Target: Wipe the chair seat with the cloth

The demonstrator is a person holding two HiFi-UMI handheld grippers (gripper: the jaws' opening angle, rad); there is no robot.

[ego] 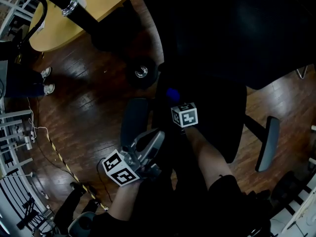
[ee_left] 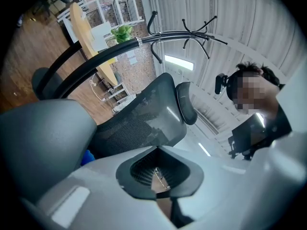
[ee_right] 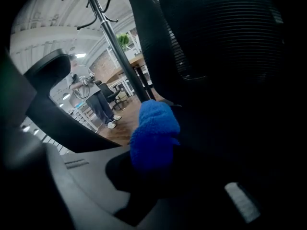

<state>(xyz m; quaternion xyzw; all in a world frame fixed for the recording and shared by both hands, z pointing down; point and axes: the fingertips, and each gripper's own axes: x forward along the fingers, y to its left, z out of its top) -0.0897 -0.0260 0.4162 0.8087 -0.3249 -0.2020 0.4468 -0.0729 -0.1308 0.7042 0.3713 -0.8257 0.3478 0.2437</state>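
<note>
Blue fluffy cloth (ee_right: 153, 133) clamped in right gripper's (ego: 176, 101) jaws, low over black office-chair seat (ego: 217, 107), close to black mesh backrest (ee_right: 225, 47). Cloth probably touching seat; too dark to confirm. Left gripper (ego: 151, 143) closed on nothing, beside grey armrest pad (ego: 133, 118). Step: likely wiping stroke. Next: press down, sweep across seat.

The right gripper (ego: 176, 101) is reaching forward on an outstretched forearm (ego: 210, 157), fingers (ee_right: 81, 186) clamping the cloth (ee_right: 153, 133); the left gripper (ego: 154, 138) is hanging lower, fingers together.
</note>
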